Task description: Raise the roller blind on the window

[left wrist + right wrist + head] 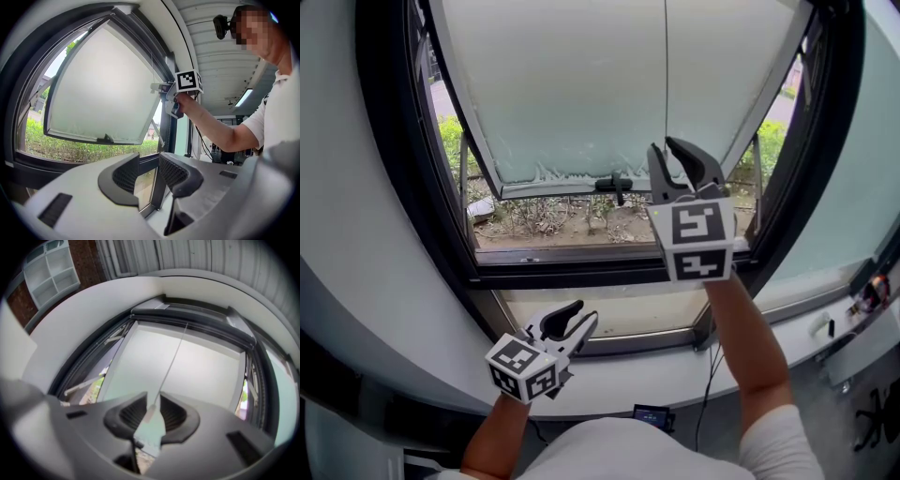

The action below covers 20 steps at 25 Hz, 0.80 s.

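Cord (pixel 666 75) of blind hangs far, mid-window, between right gripper's (pixel 667 155) parted jaws, unpinched | left gripper (pixel 584 314) parted, empty, near sill (pixel 675 373) | advice: pinch squarely above end piece (pixel 148 414), pull straight down.

The white window sill (pixel 628 377) bears small unclear items (pixel 821 327) at right.

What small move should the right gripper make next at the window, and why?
Probably close the fingers of the right gripper on the cord. The cord runs between them, but they stand apart without pressing it, so pulling now would move nothing.
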{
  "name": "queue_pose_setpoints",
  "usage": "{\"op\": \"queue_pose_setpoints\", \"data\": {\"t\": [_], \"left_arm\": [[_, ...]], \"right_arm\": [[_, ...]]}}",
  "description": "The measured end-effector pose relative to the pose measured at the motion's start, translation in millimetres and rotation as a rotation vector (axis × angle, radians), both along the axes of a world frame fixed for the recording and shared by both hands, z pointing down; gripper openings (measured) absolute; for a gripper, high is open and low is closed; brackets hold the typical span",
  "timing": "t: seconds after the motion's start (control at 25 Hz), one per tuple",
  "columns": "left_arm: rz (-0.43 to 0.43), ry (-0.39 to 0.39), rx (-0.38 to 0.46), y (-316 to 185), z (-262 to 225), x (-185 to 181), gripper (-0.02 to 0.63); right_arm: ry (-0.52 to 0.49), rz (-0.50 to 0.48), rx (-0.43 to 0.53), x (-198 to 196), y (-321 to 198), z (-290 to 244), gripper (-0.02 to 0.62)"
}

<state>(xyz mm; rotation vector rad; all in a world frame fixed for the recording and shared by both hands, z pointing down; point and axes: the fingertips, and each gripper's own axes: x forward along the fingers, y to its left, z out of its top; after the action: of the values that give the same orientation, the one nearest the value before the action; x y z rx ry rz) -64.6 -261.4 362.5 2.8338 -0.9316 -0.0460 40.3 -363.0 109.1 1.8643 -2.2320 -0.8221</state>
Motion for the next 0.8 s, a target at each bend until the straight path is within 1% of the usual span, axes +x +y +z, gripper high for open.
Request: {"op": "queue_pose_setpoints", "data": {"t": [0.32,0.8], "left_arm": [[0.011,-0.012,-0.003,2.4,1.4,-13.1,0.146],[0.029,-0.016,-0.008,5.8,3.4,-32.7,0.146]], "right_arm": [[-0.004,0.027,-0.016,-6.8,-2.0,5.2,0.084],[-0.005,0.036,-0.021,-22.6,2.9,11.9,0.084]]}}
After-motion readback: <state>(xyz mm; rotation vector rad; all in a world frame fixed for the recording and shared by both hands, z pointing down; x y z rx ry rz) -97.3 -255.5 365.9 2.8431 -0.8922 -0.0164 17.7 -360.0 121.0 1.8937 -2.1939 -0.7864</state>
